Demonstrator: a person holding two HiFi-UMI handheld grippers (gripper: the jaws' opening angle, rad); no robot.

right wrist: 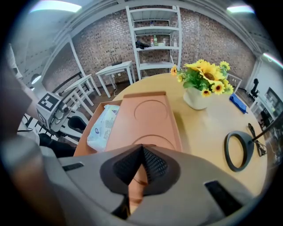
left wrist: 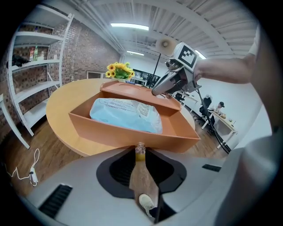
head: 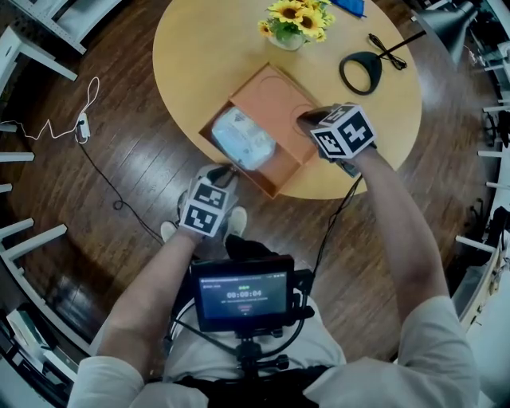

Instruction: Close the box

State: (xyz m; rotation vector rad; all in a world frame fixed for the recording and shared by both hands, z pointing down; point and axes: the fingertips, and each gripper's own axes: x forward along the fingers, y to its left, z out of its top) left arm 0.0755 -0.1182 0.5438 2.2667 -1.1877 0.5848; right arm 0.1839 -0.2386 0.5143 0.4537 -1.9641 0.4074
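Note:
An orange box [head: 269, 182] lies open on the round wooden table [head: 199, 56], near its front edge, with a pale blue packet [head: 243, 137] inside. Its orange lid [head: 271, 103] covers the far half and leaves the packet bare. My right gripper [head: 309, 119] is shut, its tips resting on the lid's right part; in the right gripper view the lid [right wrist: 150, 117] stretches away from the jaws [right wrist: 142, 149]. My left gripper [head: 227, 170] is shut too, its tips [left wrist: 140, 148] against the outside of the box's near wall [left wrist: 115, 132]. Nothing sits between its jaws.
A vase of sunflowers [head: 296, 20] stands at the table's far side, a black ring-shaped lamp base [head: 360, 72] with a cable to its right. White shelving [head: 48, 24] rings the room. A white cord [head: 80, 127] lies on the wooden floor at left.

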